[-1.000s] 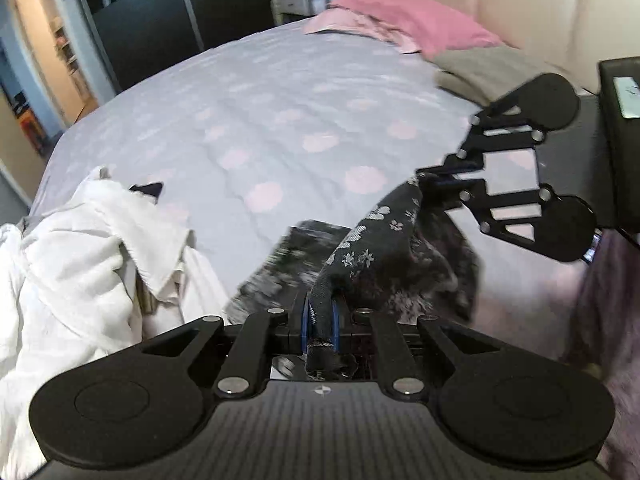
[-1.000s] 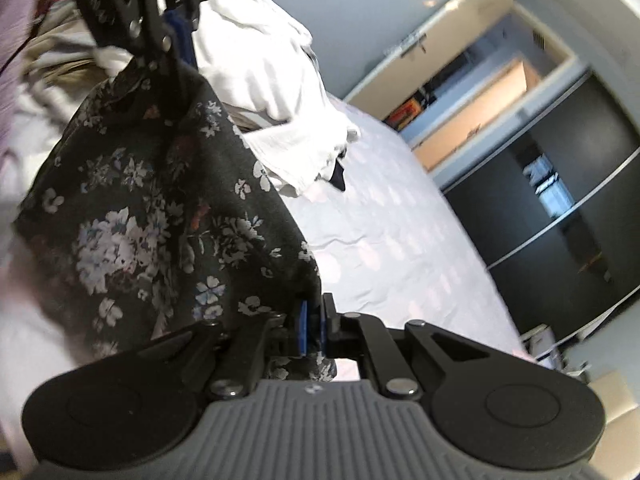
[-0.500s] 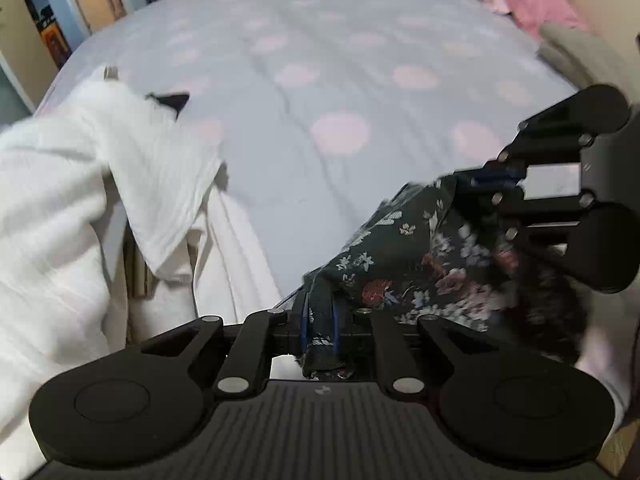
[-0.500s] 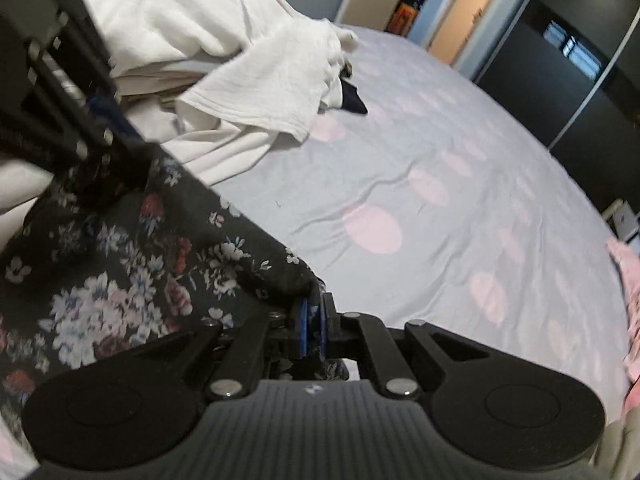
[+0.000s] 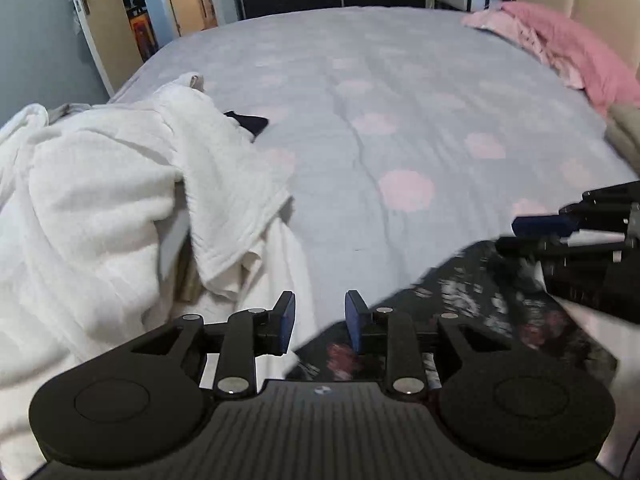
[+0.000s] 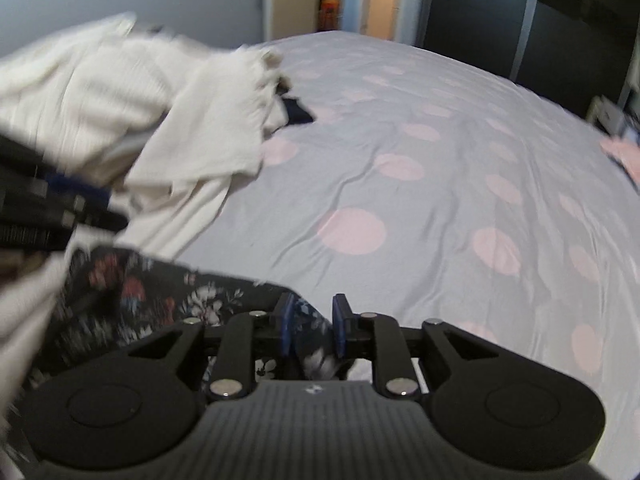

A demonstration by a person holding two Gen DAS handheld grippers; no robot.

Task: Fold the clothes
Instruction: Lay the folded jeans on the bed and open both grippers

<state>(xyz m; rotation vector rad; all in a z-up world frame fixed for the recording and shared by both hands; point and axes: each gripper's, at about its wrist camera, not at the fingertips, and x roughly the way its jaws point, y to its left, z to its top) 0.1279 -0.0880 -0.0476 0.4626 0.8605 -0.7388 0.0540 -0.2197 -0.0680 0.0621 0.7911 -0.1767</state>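
Note:
A black floral garment lies on the near edge of the bed, to the right of my left gripper, which is open and empty above it. The garment also shows in the right wrist view, spread to the left. My right gripper is open, its blue pads apart with a corner of the floral cloth lying loose between them. The right gripper shows at the right edge of the left wrist view. The left gripper shows at the left edge of the right wrist view.
The bed has a grey sheet with pink dots. A heap of white clothes lies at the left, with a small dark item beside it. A pink pillow and a beige cloth lie at the far right.
Both grippers have opened and let go of the floral garment, which has dropped flat onto the bed's near edge. Both cameras now tilt toward the far side of the bed.

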